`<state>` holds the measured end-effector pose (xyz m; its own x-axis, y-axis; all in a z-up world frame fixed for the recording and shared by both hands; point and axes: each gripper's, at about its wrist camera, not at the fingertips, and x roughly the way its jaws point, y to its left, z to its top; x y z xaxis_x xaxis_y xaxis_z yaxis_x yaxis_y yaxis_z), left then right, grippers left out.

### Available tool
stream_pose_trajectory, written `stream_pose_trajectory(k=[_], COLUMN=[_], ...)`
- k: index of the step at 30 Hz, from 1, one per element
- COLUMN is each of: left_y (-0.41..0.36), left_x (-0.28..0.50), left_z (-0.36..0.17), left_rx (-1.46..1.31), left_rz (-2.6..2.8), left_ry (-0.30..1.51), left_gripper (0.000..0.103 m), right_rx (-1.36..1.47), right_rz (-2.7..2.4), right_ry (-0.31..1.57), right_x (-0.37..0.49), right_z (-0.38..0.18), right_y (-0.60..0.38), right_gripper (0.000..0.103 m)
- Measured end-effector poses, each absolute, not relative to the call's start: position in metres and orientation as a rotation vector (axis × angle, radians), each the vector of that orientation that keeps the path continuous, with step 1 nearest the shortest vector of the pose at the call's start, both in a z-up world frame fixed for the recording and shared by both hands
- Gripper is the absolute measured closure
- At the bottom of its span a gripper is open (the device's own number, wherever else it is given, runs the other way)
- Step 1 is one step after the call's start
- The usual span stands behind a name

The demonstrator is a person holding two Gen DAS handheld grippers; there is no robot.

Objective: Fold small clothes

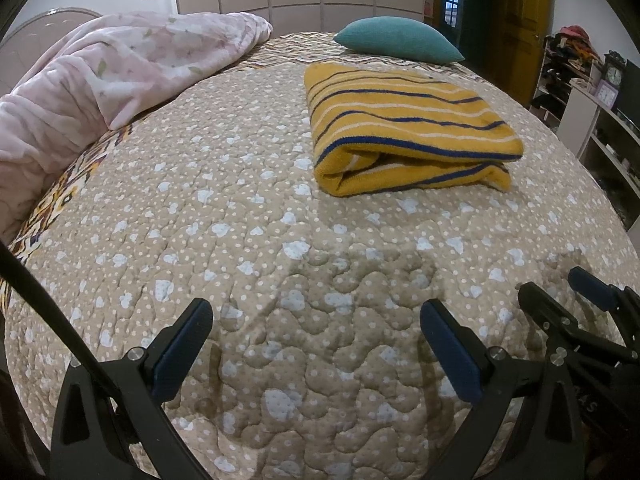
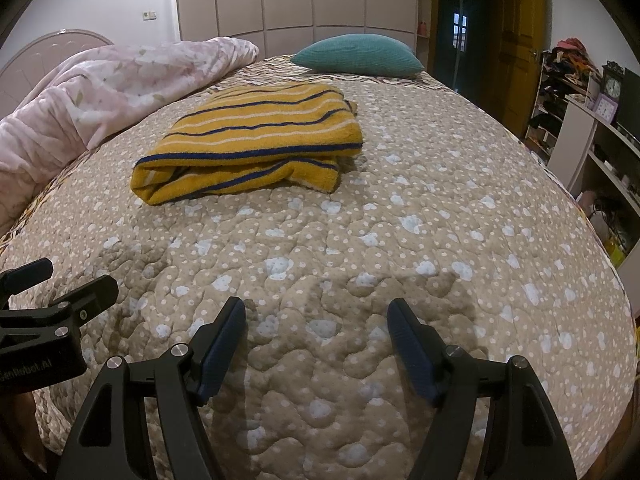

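Observation:
A yellow garment with blue and white stripes (image 1: 404, 128) lies folded into a thick rectangle on the beige quilted bedspread (image 1: 240, 220); it also shows in the right wrist view (image 2: 256, 144). My left gripper (image 1: 316, 312) is open and empty, low over the quilt, well short of the garment. My right gripper (image 2: 316, 312) is open and empty too, near the bed's front, with the garment ahead to its left. The right gripper shows at the lower right of the left wrist view (image 1: 560, 292), and the left gripper at the lower left of the right wrist view (image 2: 76, 280).
A pink floral blanket (image 1: 100, 80) is bunched along the bed's left side. A teal pillow (image 1: 396, 42) lies at the far end behind the garment. Shelves with a clock (image 1: 614, 76) stand to the right of the bed, a wardrobe and door behind.

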<state>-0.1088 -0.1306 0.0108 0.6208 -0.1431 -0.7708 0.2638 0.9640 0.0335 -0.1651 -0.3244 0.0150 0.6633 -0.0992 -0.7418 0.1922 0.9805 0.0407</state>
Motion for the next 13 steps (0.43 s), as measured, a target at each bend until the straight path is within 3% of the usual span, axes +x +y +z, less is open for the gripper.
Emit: stream_pose_trajectory(k=[13], left_y=[-0.129], left_x=[-0.107], left_z=[0.011], left_rx=[0.153], left_rz=[-0.248], left_ry=[0.858], left_gripper=[0.000], right_rx=[0.110], right_rz=[-0.140], right_ry=[0.834], right_x=[-0.155], right_z=[0.015], right_y=[-0.316], right_gripper=[0.025])
